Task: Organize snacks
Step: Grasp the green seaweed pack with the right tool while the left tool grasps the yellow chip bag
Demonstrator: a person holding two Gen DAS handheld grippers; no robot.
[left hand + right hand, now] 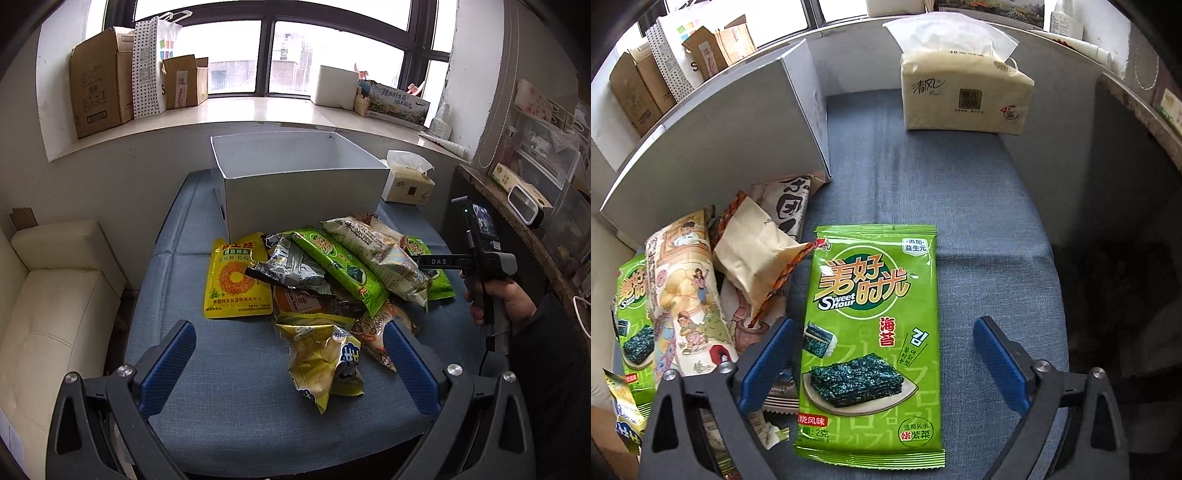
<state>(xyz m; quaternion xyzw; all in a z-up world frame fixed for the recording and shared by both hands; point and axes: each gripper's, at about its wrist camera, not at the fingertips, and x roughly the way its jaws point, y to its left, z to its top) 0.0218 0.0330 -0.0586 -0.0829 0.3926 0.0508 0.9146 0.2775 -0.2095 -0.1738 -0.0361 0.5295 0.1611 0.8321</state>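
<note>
A pile of snack packets (332,280) lies on the blue cloth-covered table (184,369) in front of an open white box (295,184). My left gripper (288,365) is open and empty, hovering over a crumpled yellow packet (321,362) at the near edge of the pile. My right gripper (882,362) is open, its fingers on either side of a flat green seaweed packet (871,343) lying on the cloth. The right gripper also shows in the left wrist view (424,262), at the right of the pile. The white box (720,140) stands to the left in the right wrist view.
A tissue pack (964,88) sits on the table beside the box. Cardboard boxes (99,85) stand on the windowsill. A white sofa (48,295) is to the left and a cluttered shelf (524,192) to the right.
</note>
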